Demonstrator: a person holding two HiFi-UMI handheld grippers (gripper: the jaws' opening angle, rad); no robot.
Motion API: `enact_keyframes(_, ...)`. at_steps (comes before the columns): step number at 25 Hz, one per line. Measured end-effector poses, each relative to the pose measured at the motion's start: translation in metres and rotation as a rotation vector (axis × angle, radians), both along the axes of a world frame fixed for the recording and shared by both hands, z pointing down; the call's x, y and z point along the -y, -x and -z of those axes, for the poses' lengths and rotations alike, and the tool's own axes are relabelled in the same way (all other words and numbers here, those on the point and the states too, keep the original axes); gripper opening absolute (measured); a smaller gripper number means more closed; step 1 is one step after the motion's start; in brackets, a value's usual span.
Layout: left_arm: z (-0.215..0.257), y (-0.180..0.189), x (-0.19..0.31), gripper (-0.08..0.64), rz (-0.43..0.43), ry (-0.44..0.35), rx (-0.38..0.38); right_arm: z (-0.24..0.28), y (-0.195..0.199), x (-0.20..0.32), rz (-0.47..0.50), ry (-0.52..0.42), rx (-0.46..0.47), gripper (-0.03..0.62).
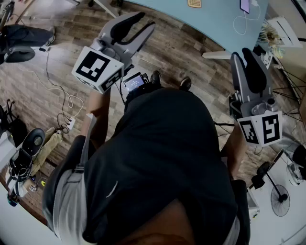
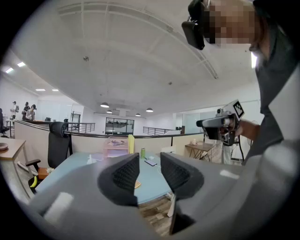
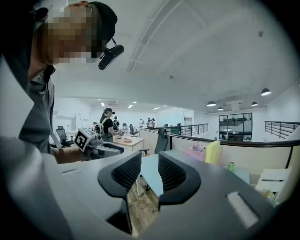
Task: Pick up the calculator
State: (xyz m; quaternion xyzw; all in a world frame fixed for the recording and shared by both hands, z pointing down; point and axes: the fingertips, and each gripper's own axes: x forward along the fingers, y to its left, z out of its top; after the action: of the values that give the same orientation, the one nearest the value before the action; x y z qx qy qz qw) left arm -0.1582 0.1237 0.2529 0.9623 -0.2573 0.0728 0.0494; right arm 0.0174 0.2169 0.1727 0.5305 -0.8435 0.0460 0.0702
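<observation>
Table (image 1: 215,19): light blue, top of frame
Phone (image 1: 245,5): on table, upper right corner
Floor (image 1: 181,52): wood planks
Power strip (image 1: 68,125): on floor, left side
Fan (image 1: 279,200): lower right

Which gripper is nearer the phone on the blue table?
Right. The right gripper sits in line with the phone, short of it; the left gripper is well off to its left.

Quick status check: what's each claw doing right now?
Left claw: open, holding nothing.
Right claw: open, holding nothing.
</observation>
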Motion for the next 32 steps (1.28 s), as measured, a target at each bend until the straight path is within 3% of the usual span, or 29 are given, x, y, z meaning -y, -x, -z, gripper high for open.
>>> enact_keyframes(11, -0.007, 0.006, 0.008, 0.146, -0.045, -0.006, -0.037, -0.001, 0.011, 0.006, -0.021, 0.016, -0.044, 0.115)
enact_keyframes(15, -0.010, -0.002, 0.009, 0.146, -0.035, -0.003, -0.024, -0.004, 0.000, 0.011, -0.007, 0.014, -0.003, 0.115)
enact_keyframes(22, -0.008, -0.008, 0.021, 0.146, 0.073, 0.024, 0.035, -0.009, -0.010, 0.034, 0.101, 0.006, 0.095, 0.118)
enact_keyframes(32, -0.007, -0.068, 0.038, 0.146, 0.141, 0.012, 0.040, -0.020, -0.075, 0.081, 0.199, 0.000, 0.141, 0.118)
